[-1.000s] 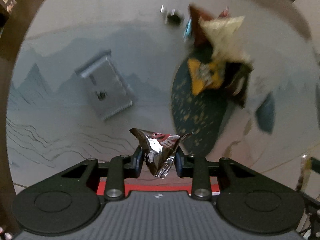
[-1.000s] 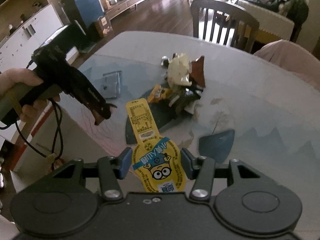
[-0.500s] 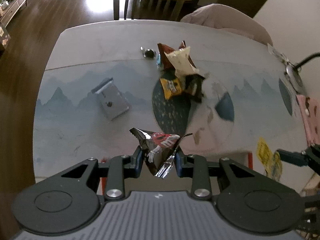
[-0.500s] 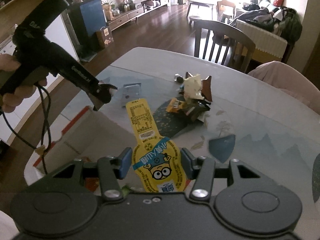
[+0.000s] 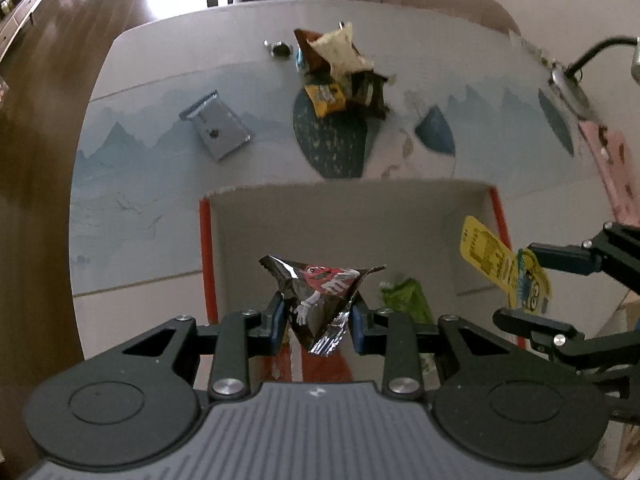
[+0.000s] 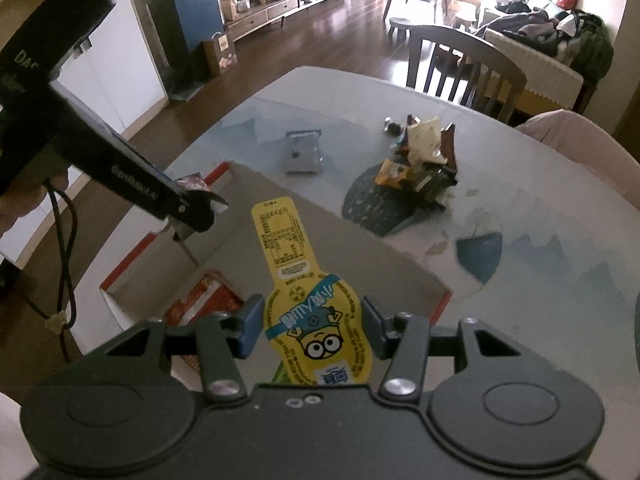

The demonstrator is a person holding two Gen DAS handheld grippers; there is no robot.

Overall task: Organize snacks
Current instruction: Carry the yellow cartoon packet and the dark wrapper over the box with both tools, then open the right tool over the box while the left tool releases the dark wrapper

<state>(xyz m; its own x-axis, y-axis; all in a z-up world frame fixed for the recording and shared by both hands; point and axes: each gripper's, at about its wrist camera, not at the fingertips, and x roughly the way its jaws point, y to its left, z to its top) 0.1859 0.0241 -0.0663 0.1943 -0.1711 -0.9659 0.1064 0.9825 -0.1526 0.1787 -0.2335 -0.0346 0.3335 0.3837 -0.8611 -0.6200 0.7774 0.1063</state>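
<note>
My left gripper point(image 5: 318, 316) is shut on a brown M&M's packet point(image 5: 320, 300) and holds it above an open cardboard box with red edges point(image 5: 206, 248). My right gripper point(image 6: 312, 326) is shut on a yellow Minion snack packet point(image 6: 310, 312) over the same box point(image 6: 360, 248); it also shows at the right of the left wrist view point(image 5: 516, 276). A pile of snack packets point(image 5: 340, 72) lies on the far side of the table, also in the right wrist view point(image 6: 420, 160). Inside the box lie a green packet point(image 5: 404, 300) and a red packet point(image 6: 204, 300).
A grey metal card-like item point(image 5: 218, 130) lies on the table left of the pile. A small dark wrapped sweet point(image 5: 280, 49) lies beyond. A lamp base point(image 5: 568, 88) stands at the right. Chairs point(image 6: 464, 64) stand at the table's far edge.
Both grippers have pulled back from the pile with their packets; the box has come into view under them.
</note>
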